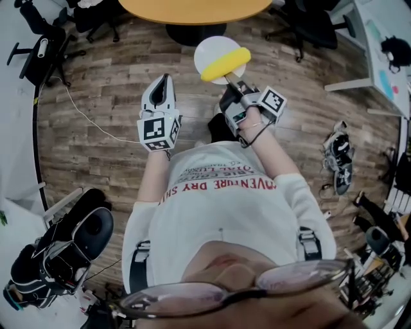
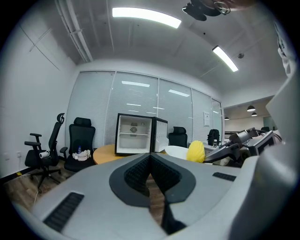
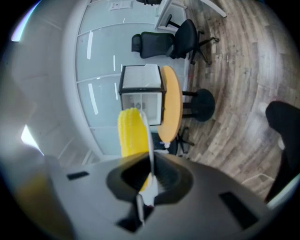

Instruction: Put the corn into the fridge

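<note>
Right tool (image 1: 230, 80) is clamping the near rim of a white plate (image 1: 207, 50). The jaws are closed on the rim, and the plate edge is running straight between the pads in the right gripper view. The tool is pointing roughly level toward the worktop (image 1: 192, 9).

Corn (image 1: 225, 64) is lying across the plate on the side nearest the tool. It is being carried in the air over the wood floor (image 1: 109, 96), just short of the worktop's near edge.

Left tool (image 1: 164, 82) is riding beside the right one, apart from the plate. Its jaws are sitting together at the tips with nothing between them.

Fridge (image 2: 135, 135) is standing on the round orange worktop, toward its middle. Its door is hanging open to the right in the left gripper view, and the white interior with one shelf is showing. Both tools are facing it.

A black office chair (image 2: 80, 140) is sitting left of the worktop, against the glass wall.
</note>
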A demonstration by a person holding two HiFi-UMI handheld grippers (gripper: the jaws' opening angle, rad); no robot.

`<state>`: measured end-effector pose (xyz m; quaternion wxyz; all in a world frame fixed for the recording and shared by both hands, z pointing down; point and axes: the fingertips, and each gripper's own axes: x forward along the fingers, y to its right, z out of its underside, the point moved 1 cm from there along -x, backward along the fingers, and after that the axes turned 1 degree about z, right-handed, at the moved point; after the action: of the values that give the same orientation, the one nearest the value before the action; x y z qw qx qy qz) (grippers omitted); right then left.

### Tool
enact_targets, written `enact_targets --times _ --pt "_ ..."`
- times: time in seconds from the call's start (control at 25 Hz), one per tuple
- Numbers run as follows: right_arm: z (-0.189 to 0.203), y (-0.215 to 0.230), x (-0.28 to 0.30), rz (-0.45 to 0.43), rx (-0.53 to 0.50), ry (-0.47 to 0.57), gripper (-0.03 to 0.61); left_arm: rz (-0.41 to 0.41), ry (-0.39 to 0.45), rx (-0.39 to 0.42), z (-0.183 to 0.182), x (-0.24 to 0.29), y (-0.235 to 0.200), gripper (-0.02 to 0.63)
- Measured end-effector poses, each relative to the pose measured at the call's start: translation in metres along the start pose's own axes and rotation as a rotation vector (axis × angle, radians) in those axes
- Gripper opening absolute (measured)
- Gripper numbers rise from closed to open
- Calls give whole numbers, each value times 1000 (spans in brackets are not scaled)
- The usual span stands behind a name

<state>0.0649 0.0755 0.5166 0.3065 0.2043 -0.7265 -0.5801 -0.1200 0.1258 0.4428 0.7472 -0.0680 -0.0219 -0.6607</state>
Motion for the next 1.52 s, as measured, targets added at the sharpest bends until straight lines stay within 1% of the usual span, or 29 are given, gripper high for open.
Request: enact_targets --times 0.12,0.28,0.36,0.56,0.68,0.92,1.04,1.16,1.32,1.52 --pt "-18 1 23 4 11 -23 35 -19 -8 -2 3 26 -5 26" --pt "-49 -10 63 7 10 -64 35 -40 -4 48 -7 73 -11 26" --pt "-68 -20 85 6 2 -84 35 -56 5 59 -16 100 -16 26" --pt "-119 -49 137 -4 -42 -127 35 -83 26 49 -33 171 -27 26" --pt "-147 -62 162 -9 -46 -142 35 -93 35 49 -40 210 -29 26" --pt "-193 -76 197 0 -51 -151 35 -89 24 31 -40 267 -27 26" --pt "-206 -77 211 4 -45 -146 35 -85 19 31 -38 287 -29 26" --pt "-213 -77 226 10 -43 -138 35 -76 17 14 -36 305 -39 26" --pt "-216 -80 255 9 -32 -118 35 -51 22 17 -41 331 -62 26" --pt "-225 -90 303 -5 -22 -71 36 1 32 39 -53 379 -99 26"
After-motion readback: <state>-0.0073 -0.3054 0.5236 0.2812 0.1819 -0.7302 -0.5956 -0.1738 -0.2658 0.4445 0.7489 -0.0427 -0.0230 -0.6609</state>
